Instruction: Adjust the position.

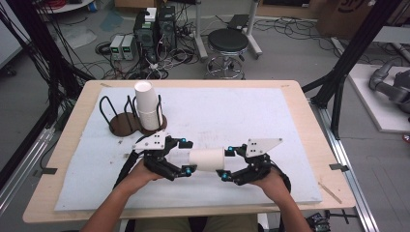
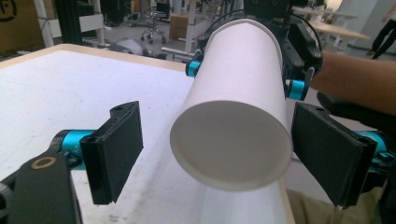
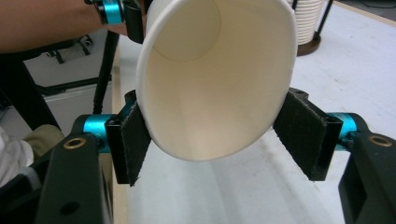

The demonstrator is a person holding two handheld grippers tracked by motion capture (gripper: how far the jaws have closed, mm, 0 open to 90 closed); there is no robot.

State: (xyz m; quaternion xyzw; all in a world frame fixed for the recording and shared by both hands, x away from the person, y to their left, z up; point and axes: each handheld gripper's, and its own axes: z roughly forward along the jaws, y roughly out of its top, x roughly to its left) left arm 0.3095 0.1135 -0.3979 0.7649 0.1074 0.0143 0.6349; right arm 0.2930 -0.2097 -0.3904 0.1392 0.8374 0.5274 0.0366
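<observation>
A wooden table (image 1: 300,101) carried a pale mat (image 1: 241,116) with wide bare room on its right half. At far left stood a wire cup rack (image 1: 123,118) on a dark round base, holding a stack of white paper cups (image 1: 147,104). Near the front edge, a single white paper cup (image 1: 207,159) lay sideways in the air. The right gripper (image 3: 210,135) pinched its rim end, mouth facing that camera. The left gripper (image 2: 205,154) stood spread wide around its base, not touching.
</observation>
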